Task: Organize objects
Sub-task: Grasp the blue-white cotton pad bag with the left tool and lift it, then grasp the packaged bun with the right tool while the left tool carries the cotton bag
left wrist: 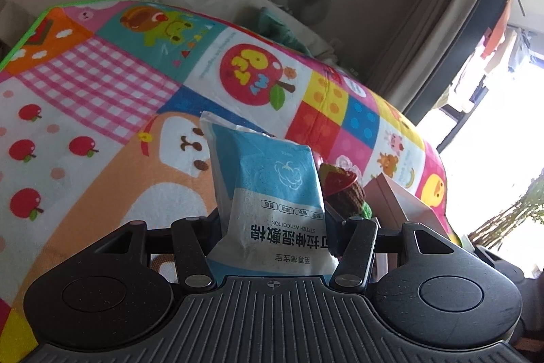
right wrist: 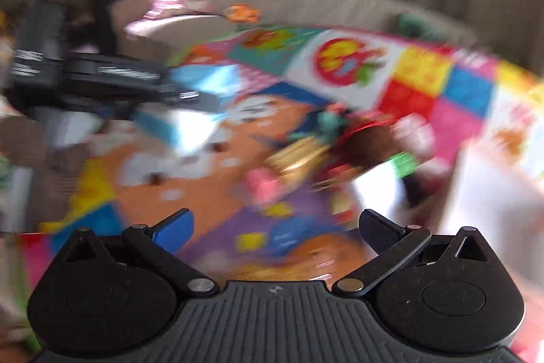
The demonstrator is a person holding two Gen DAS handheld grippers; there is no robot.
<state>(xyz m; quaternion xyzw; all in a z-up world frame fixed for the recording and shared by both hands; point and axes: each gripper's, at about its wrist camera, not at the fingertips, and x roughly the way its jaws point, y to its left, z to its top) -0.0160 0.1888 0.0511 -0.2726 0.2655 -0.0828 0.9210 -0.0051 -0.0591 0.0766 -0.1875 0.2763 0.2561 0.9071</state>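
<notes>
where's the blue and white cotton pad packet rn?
The cotton pad packet is clamped between the left gripper fingers, centre of the left wrist view, held above the patchwork blanket, with a crochet toy just to its right.

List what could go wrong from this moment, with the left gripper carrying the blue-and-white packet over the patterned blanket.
1. The left gripper pinches only the lower part of the soft blue-and-white packet; its top stands free, so it may bend or slip out.
2. The crocheted toy and pink box lie close behind the packet; a careless set-down could knock them.
3. The right wrist view is heavily blurred while the open right gripper nears the clutter, so it could bump something.
</notes>
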